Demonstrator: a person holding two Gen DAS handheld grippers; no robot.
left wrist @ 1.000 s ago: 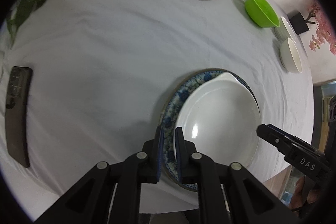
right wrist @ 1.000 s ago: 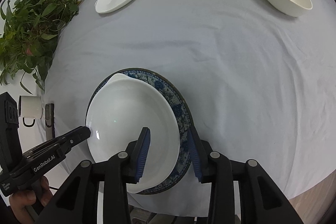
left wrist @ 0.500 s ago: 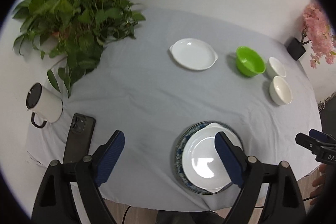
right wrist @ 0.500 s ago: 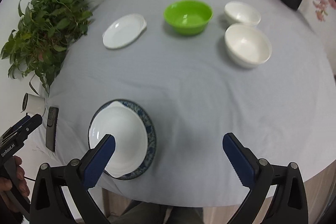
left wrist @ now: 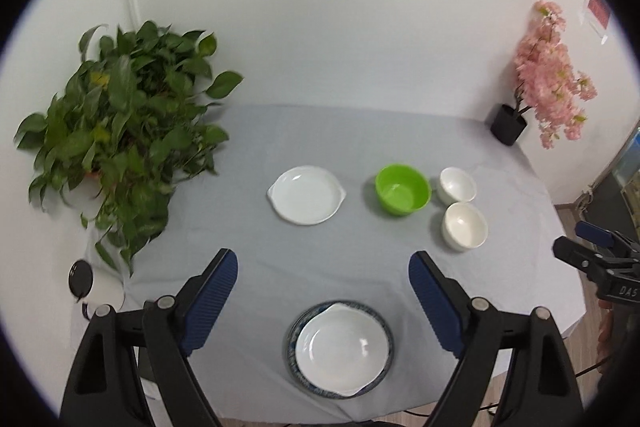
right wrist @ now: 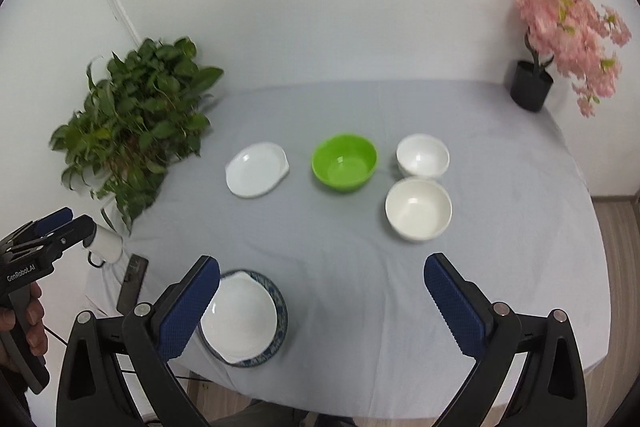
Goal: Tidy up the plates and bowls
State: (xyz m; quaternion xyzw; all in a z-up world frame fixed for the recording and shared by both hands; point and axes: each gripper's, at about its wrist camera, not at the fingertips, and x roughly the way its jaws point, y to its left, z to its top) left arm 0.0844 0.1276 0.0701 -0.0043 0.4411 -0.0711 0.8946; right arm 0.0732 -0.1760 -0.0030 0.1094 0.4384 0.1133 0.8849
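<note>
Both hand-held grippers stood wide apart with nothing between their pads. The left hand-held gripper (left wrist: 323, 287) framed the lower middle of its view, and beneath it, at the bottom centre, a white plate (left wrist: 342, 347) sat nested on a blue-patterned plate (left wrist: 295, 325), a stack that looked already sorted. The right hand-held gripper (right wrist: 322, 305) was spread just as far; in its view the same stack lay at lower left, partly behind the left pad.

The dishes yet to be grouped sat in a row across the middle of the grey-clothed desk (right wrist: 340, 239): a second white plate (right wrist: 256, 169) left of centre, a green bowl (right wrist: 344, 163) beside it, and two white bowls, the farther bowl (right wrist: 423, 155) and the nearer bowl (right wrist: 418, 209), close together at the right. That second white plate probably belonged on the stack, and the bowls likely nested, so the spread pads suited a rim grasp next.

A leafy plant (left wrist: 120, 131) filled the left, a pink flower pot (left wrist: 548, 87) the upper right, and a mug (left wrist: 94, 285) stood at the desk's left edge.
</note>
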